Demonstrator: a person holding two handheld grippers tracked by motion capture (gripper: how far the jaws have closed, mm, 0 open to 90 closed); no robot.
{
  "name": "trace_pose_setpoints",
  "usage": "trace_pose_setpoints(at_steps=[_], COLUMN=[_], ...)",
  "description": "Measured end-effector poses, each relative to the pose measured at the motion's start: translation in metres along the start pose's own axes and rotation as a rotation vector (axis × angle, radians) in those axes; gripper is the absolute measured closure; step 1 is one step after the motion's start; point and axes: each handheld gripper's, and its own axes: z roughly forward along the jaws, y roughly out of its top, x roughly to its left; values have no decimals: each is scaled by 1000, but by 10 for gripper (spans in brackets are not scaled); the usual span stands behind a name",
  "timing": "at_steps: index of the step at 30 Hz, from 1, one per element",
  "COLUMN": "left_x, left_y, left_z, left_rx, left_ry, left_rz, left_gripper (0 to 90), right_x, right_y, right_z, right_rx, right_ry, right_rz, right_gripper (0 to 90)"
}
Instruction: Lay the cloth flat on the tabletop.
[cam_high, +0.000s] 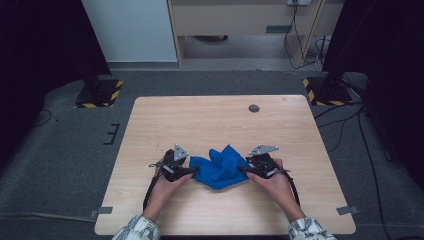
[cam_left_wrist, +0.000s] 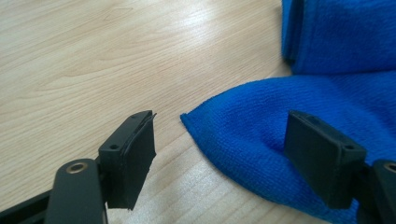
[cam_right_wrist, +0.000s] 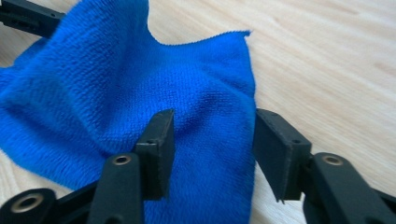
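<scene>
1. Your table (cam_high: 210, 120) is light wood, bare apart from a small round grey disc (cam_high: 254, 108) near its far edge.
2. The blue cloth (cam_high: 220, 167) lies crumpled near your edge, between both grippers.
3. Your left gripper (cam_high: 192, 171) is released, jaws wide around the cloth's corner, pads clear.
4. Your right gripper (cam_high: 243, 169) is unclenched, jaws straddling the cloth's edge without pressing.
5. Grey carpet (cam_high: 60, 150) surrounds the table; hazard-striped stand bases (cam_high: 99, 94) sit beyond it.

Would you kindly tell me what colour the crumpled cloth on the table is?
The cloth is solid bright blue, clearest in the right gripper view.
</scene>
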Motion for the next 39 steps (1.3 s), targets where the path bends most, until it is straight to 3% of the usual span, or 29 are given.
trace_pose_setpoints(at_steps=[2,5,6,7,8,9,12,13,15,17,22,26,28,32,33,34,36,38,39], left_x=[1,9,9,12,13,12,8,4,1,-1,-2,-2,4,8,6,6,3,3,4], left_y=[0,2,2,2,2,1,1,1,2,3,5,10,12,8,5,5,5,5,5], left_z=[1,2,2,3,4,8,10,12,12,12,15,7,-6,-6,-1,-1,0,-1,-2], left_rx=[0,-20,-20,-24,-20,2,25,52,72,81,60,15,-38,-11,33,33,47,43,38], left_ry=[-4,2,2,-15,-24,-61,-80,-106,-87,-100,-119,-87,-40,-49,-57,-57,-57,-53,-54], left_rz=[-8,-52,-52,-70,-73,-78,-49,-36,-27,-13,-24,-31,-54,-63,-50,-50,-34,-30,-33], left_gripper=[244,305,319,328,328,349,403,429,494,590,848,863,862,860,857,851,846,848,848], right_x=[0,3,3,7,7,9,11,12,14,15,14,7,2,-4,-5,-5,-4,-5,-8], right_y=[0,-1,-1,-1,-1,-1,-1,0,1,2,3,0,-7,-29,-35,-35,-44,-43,-36], right_z=[3,12,12,12,12,11,9,8,5,2,-6,-19,-28,-39,-39,-39,-40,-41,-46], right_rx=[6,35,35,34,34,26,10,6,-11,-27,-39,-69,-74,-40,-28,-28,-13,-25,-56], right_ry=[0,12,12,18,18,27,37,41,47,55,55,37,15,4,14,14,21,19,13], right_rz=[2,-16,-16,-40,-40,-49,-64,-66,-68,-74,-70,-56,-36,-1,6,6,12,20,40], right_gripper=[478,627,627,757,757,835,862,865,866,868,868,868,868,862,841,841,708,662,583])
